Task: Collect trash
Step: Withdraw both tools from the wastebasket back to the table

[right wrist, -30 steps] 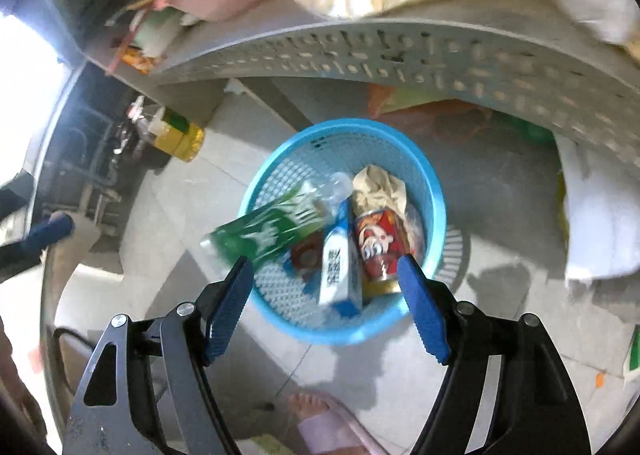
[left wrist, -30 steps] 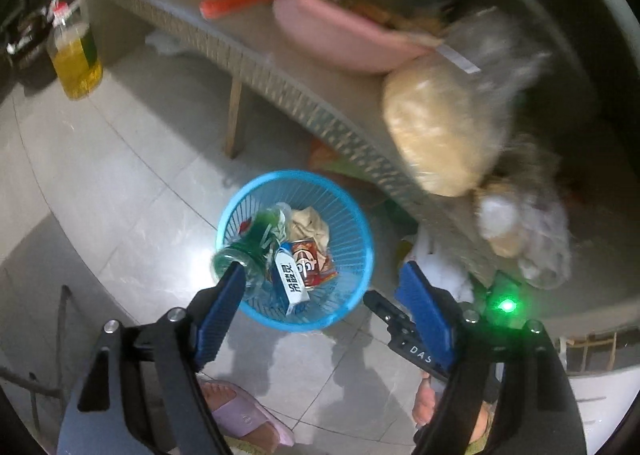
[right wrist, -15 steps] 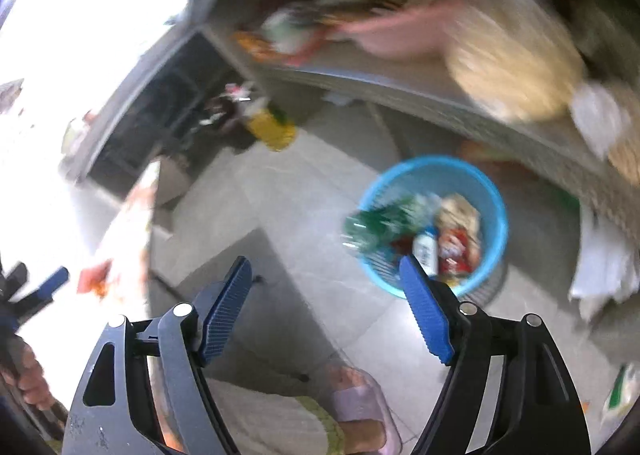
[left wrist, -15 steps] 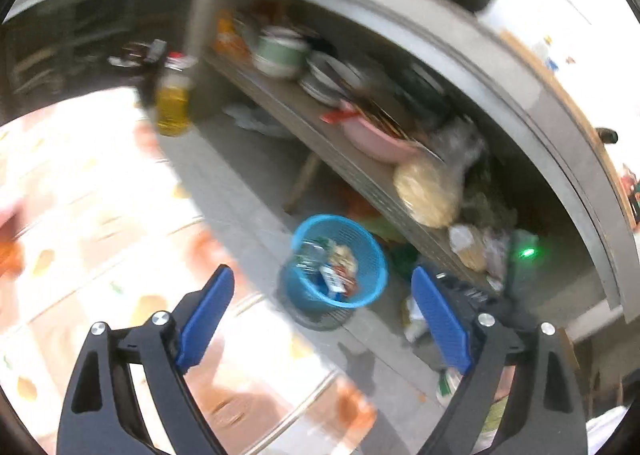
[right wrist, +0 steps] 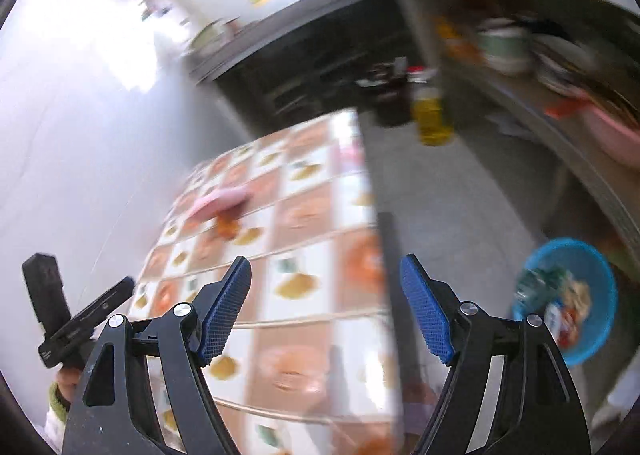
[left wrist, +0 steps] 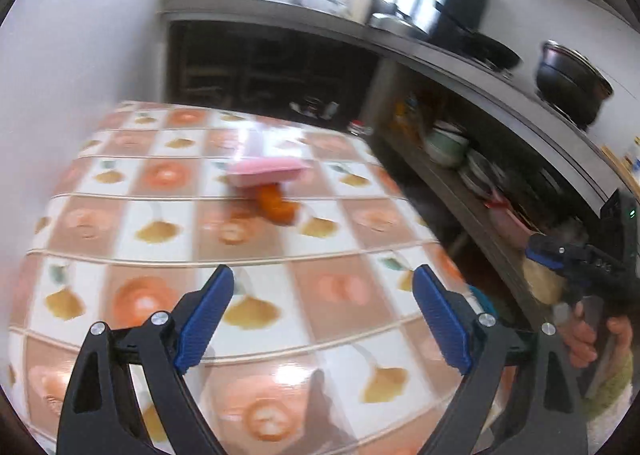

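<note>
Kitchen floor: blue basket (right wrist: 600,267) holds wrappers | left gripper (left wrist: 322,319), right gripper (right wrist: 325,309): fingers released, empty

One pink box (left wrist: 267,172); one blue basket (right wrist: 600,287); two grippers

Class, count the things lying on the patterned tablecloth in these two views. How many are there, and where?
2. A pink flat thing lies toward the far side of the table; an orange thing sits touching its near edge. Blur could hide smaller bits.
</note>
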